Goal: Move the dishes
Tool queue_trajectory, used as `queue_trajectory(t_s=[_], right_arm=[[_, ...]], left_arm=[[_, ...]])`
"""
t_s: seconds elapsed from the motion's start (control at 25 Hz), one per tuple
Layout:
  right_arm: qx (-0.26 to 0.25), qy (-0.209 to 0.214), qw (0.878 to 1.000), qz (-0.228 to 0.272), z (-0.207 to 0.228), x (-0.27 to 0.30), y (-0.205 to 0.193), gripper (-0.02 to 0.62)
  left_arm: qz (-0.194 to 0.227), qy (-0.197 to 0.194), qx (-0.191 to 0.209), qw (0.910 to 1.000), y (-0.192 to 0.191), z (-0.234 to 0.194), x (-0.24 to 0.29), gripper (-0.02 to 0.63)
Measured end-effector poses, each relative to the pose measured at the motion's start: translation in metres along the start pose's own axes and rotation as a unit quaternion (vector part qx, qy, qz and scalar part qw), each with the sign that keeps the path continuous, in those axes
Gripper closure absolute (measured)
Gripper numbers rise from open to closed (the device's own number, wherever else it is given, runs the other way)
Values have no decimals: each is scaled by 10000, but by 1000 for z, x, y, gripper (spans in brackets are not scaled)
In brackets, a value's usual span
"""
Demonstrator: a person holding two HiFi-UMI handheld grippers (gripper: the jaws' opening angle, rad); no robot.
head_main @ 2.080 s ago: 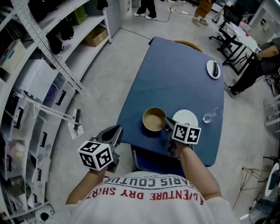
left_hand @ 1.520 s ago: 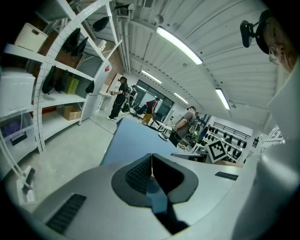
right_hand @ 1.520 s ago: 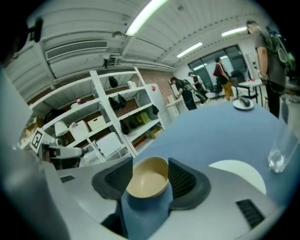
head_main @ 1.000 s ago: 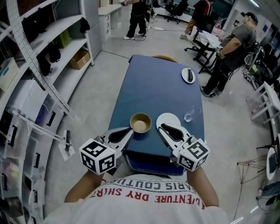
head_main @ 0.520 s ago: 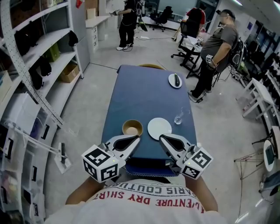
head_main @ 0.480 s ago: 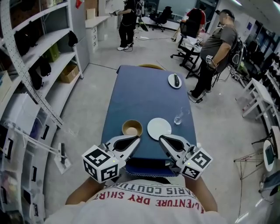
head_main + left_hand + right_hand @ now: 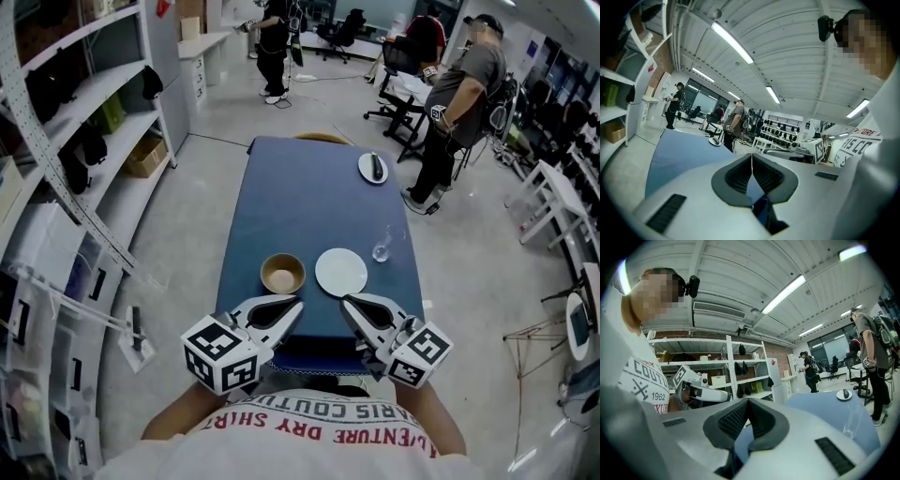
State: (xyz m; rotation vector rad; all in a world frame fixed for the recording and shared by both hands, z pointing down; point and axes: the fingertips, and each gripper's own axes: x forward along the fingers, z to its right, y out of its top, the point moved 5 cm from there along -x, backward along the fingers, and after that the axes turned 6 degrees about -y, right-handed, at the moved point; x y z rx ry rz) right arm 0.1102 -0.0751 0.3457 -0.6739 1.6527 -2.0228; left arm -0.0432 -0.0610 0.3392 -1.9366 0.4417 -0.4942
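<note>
Both grippers, empty, in front of the dishes. The left gripper point(image 7: 292, 306) and the right gripper point(image 7: 347, 302) hang over the near end of the blue table point(image 7: 319, 202), tips aimed at the dishes but apart from them. In each gripper view the jaws are pressed together with nothing between them.

Likely hazards: a reach made with the jaws closed would shove a dish across the cloth instead of taking it. The white plate point(image 7: 340, 272) lies flat, with a thin low rim, so a shallow pinch could slip off. The clear glass point(image 7: 381, 251) stands just beside the plate's far right edge and is hard to see, so a right-hand approach could tip it.

The dishes: a round tan bowl point(image 7: 282, 274), upright and seemingly empty, sits left of the plate, near but not touching it. The plate looks bare. A small plate point(image 7: 373, 167) bearing a dark object rests well apart at the far right corner.
</note>
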Motion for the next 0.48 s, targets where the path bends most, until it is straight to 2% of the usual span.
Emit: queue_trajectory(t_s=[0.48], right_arm=[[56,-130,9999,-16,6,5,-7,572]], left_arm=[[-87,41,-17,10000,-5,-9,1,577]])
